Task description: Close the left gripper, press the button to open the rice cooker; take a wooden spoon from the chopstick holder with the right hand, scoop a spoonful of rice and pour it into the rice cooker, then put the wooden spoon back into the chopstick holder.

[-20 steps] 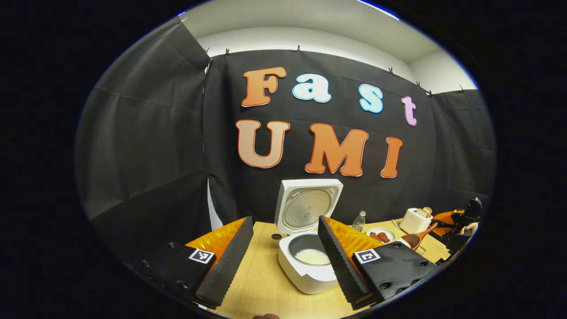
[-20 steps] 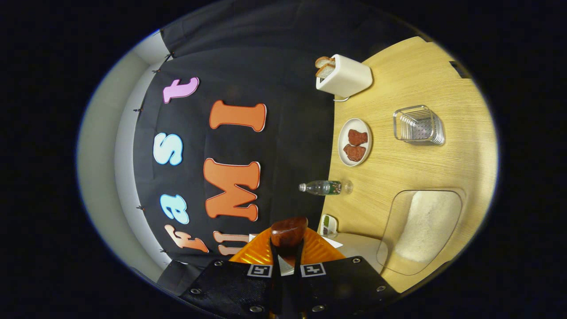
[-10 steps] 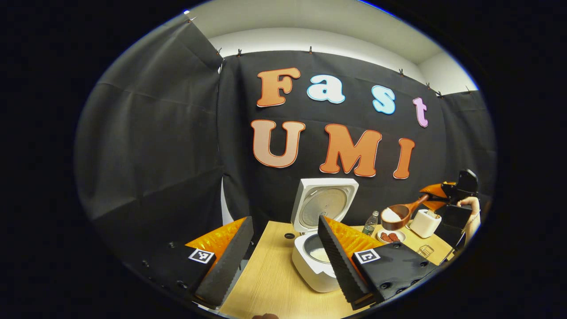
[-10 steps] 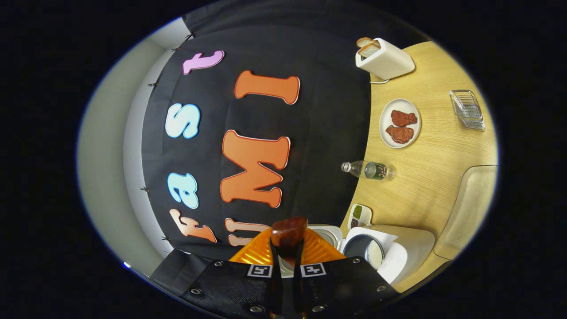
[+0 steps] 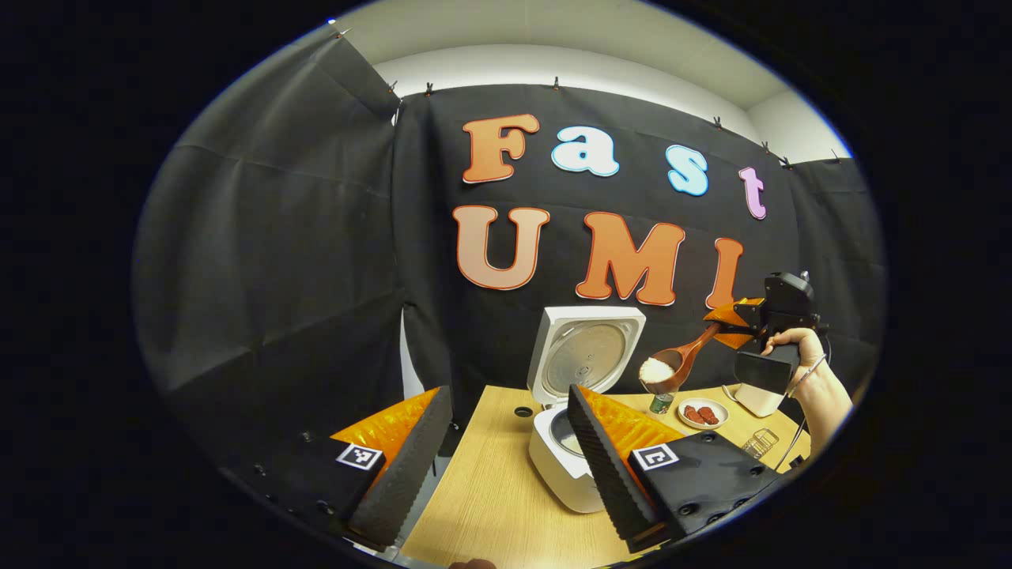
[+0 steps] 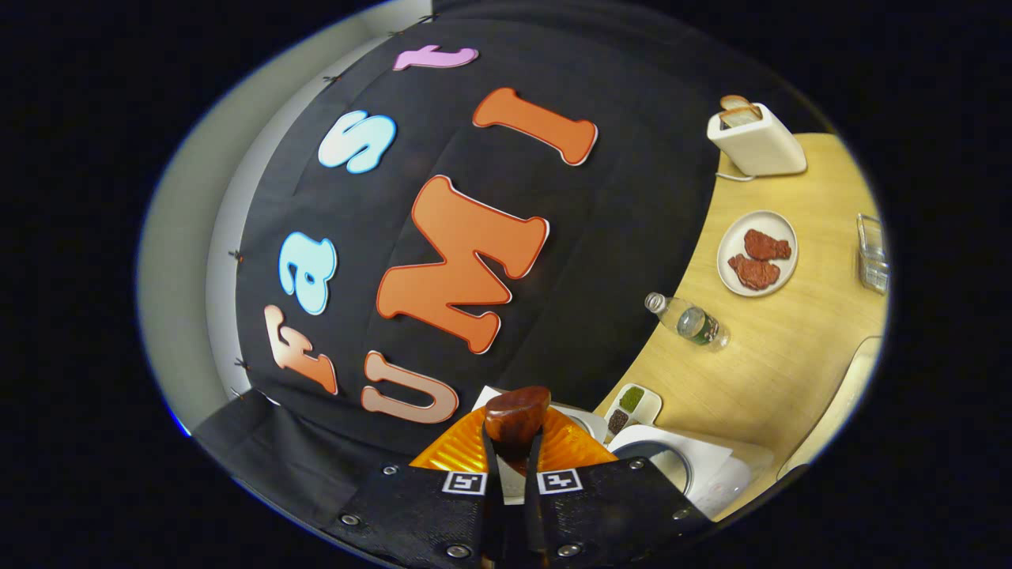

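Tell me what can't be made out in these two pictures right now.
- Inside of the white rice cooker: in the left gripper view the left tool's black finger covers most of the pot.
- Brown wooden spoon: in the right gripper view the right tool hides its handle, and its bowl faces away, so no rice shows.
- Clear wire holder: cut off at the edge of the right gripper view.

- No readable text, brand or number appears on any object on the table.
- Left gripper (image 5: 506, 466): each finger block carries a square black-and-white fiducial marker; a coded pattern, not legible text.
- Right gripper (image 6: 512, 474): two similar square markers sit beside the closed fingers; likewise not legible as text.
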Demonstrator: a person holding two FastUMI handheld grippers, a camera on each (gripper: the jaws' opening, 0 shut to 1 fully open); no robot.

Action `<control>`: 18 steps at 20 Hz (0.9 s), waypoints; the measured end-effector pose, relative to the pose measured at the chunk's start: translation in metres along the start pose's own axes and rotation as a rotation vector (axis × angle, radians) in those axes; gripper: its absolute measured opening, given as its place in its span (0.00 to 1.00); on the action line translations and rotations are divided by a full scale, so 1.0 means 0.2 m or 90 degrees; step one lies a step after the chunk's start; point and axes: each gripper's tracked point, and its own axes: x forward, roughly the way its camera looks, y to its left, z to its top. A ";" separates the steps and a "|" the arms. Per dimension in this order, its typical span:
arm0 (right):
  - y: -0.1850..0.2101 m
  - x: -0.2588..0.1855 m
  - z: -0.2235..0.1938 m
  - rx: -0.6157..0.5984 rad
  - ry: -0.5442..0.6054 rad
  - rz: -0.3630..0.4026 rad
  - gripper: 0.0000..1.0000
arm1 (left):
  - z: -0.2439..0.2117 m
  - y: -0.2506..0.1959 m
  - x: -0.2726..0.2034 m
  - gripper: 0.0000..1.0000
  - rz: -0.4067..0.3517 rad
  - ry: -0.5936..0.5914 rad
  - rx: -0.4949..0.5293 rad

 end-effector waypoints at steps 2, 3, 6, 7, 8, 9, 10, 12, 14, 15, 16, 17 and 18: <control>0.03 0.01 -0.02 -0.046 -0.008 0.004 0.09 | -0.01 0.01 0.00 0.99 0.002 0.004 0.002; 0.05 0.03 -0.03 -0.057 -0.009 0.008 0.09 | -0.01 0.02 0.01 0.99 0.002 0.004 0.005; 0.08 0.04 -0.05 -0.081 -0.006 0.015 0.09 | 0.00 0.02 0.01 0.99 0.001 0.003 0.005; 0.08 0.05 -0.05 -0.094 -0.008 0.014 0.09 | 0.00 0.03 0.01 0.99 0.003 0.003 0.005; 0.08 0.05 -0.06 -0.108 -0.010 0.014 0.09 | 0.00 0.03 0.01 0.99 0.002 0.002 0.005; 0.09 0.05 -0.06 -0.122 -0.014 0.014 0.09 | 0.00 0.03 0.02 0.99 0.001 0.001 0.004; 0.10 0.06 -0.06 -0.136 -0.017 0.015 0.09 | 0.01 0.03 0.02 0.98 0.001 0.000 0.004; 0.11 0.06 -0.06 -0.160 -0.022 0.018 0.09 | 0.01 0.03 0.03 0.99 0.001 0.000 0.004; 0.12 0.07 -0.07 -0.178 -0.019 0.019 0.09 | 0.02 0.03 0.03 0.99 -0.001 -0.002 0.003; 0.13 0.07 -0.07 -0.191 -0.020 0.020 0.09 | 0.02 0.02 0.03 0.99 -0.001 -0.002 0.003; 0.14 0.07 -0.07 -0.204 -0.024 0.023 0.09 | 0.02 0.02 0.03 0.99 -0.002 -0.003 0.004; 0.15 0.07 -0.07 -0.216 -0.027 0.026 0.09 | 0.02 0.02 0.04 0.99 -0.003 -0.003 0.005; 0.16 0.07 -0.07 -0.228 -0.028 0.029 0.09 | 0.02 0.01 0.04 0.99 -0.004 -0.004 0.006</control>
